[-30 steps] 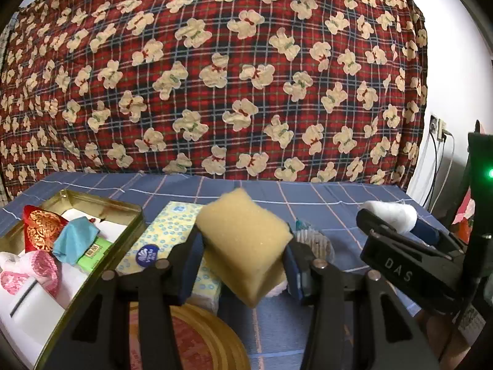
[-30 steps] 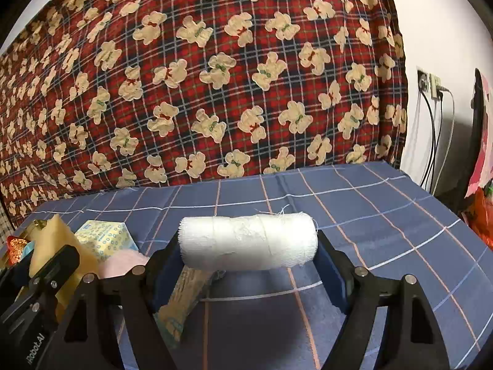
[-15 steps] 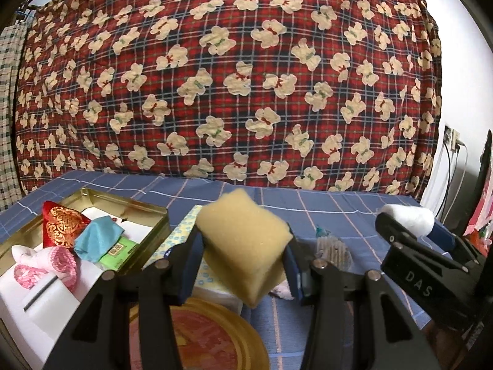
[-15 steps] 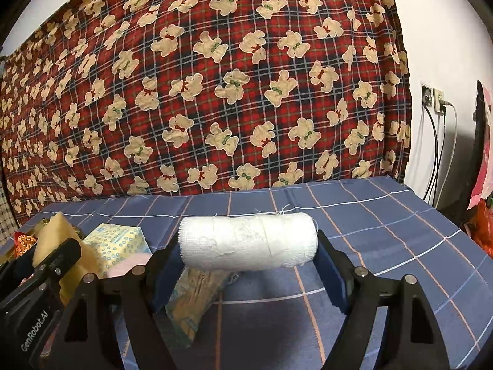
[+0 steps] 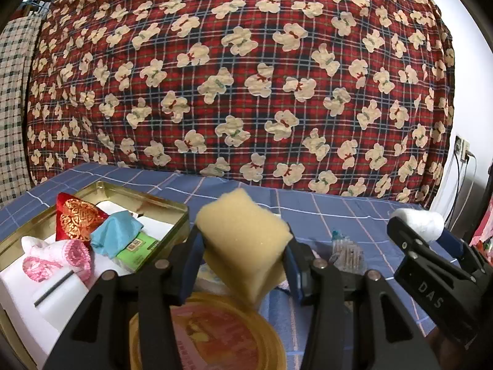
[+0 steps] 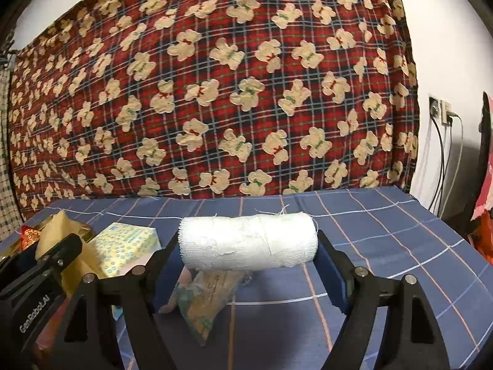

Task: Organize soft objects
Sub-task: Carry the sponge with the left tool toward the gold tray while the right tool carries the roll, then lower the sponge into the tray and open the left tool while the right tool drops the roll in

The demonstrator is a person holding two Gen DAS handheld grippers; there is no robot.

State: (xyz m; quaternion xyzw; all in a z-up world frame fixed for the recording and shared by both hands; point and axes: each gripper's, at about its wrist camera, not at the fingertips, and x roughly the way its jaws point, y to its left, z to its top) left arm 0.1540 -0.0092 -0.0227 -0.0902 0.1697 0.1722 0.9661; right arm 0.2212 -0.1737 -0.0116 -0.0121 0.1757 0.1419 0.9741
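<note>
White letters "DAS" run along the black body of the right gripper (image 5: 431,280). The black side of the left gripper (image 6: 40,296) reads "GenRobot.AI". Printing on the green packet (image 5: 137,246) in the gold tin (image 5: 172,206) is too small to read.

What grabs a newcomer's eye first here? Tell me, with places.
The red bear-print cloth fills the whole background behind the blue table. Up front, the left gripper clamps a yellow sponge above a round lid, and the right gripper clamps a white gauze roll by its ends. At left, a gold tin already holds a red pouch.
</note>
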